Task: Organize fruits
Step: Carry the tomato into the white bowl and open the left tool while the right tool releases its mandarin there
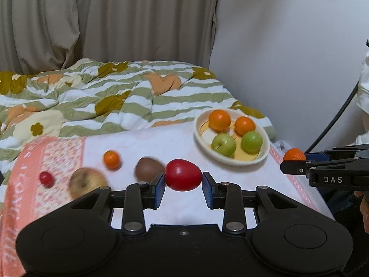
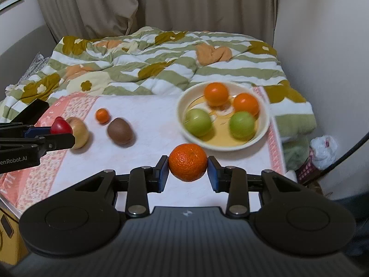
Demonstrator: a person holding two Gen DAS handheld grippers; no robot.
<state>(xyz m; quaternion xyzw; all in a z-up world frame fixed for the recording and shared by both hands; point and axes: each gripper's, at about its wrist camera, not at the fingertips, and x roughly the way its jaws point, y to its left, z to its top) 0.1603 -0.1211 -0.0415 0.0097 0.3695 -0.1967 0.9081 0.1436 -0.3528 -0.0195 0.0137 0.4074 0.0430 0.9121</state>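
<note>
My left gripper (image 1: 183, 179) is shut on a red tomato-like fruit (image 1: 183, 175) and holds it above the towel; it also shows in the right wrist view (image 2: 60, 125). My right gripper (image 2: 188, 165) is shut on a mandarin (image 2: 188, 162), just in front of the cream bowl (image 2: 182, 106); it also shows in the left wrist view (image 1: 294, 155). The bowl (image 1: 231, 160) holds two oranges (image 1: 219, 117) and two green apples (image 1: 223, 144). On the towel lie a small mandarin (image 1: 111, 160), a kiwi (image 1: 148, 168), a yellow apple (image 1: 86, 181) and a small red fruit (image 1: 46, 179).
The fruits lie on a white and pink towel (image 1: 161, 143) over a table. A striped floral duvet (image 1: 92, 92) on a bed lies behind it. A white wall (image 1: 288, 57) stands to the right, curtains (image 1: 115, 18) behind. A plastic bag (image 2: 324, 149) lies on the floor at right.
</note>
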